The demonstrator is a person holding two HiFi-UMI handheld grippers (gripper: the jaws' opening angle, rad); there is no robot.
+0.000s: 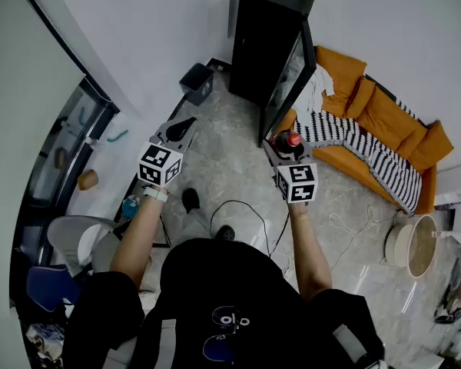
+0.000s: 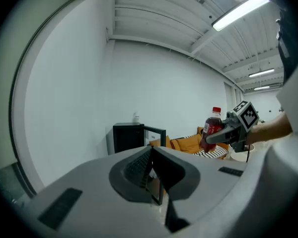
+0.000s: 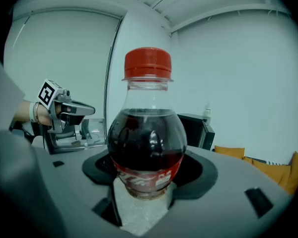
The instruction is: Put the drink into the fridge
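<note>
Right gripper view is filled by the cola bottle: red cap, dark drink, and a red label with white script that looks like Coca-Cola lettering, though the small print can't be read. The right tongs are clamped wide around the bottle's lower body and hold it upright in the air. Over on the other side, the left tongs are pressed together on nothing, held level and well apart from the bottle.

Head view gives us the room. The black fridge stands against the white walls, its glass door swung open. The bottle sits just in front of that door, not inside. An orange sofa runs along the right with a black-and-white striped blanket draped over it. A small dark bin stands left of the fridge, and a black cable loops across the grey marbled floor.
</note>
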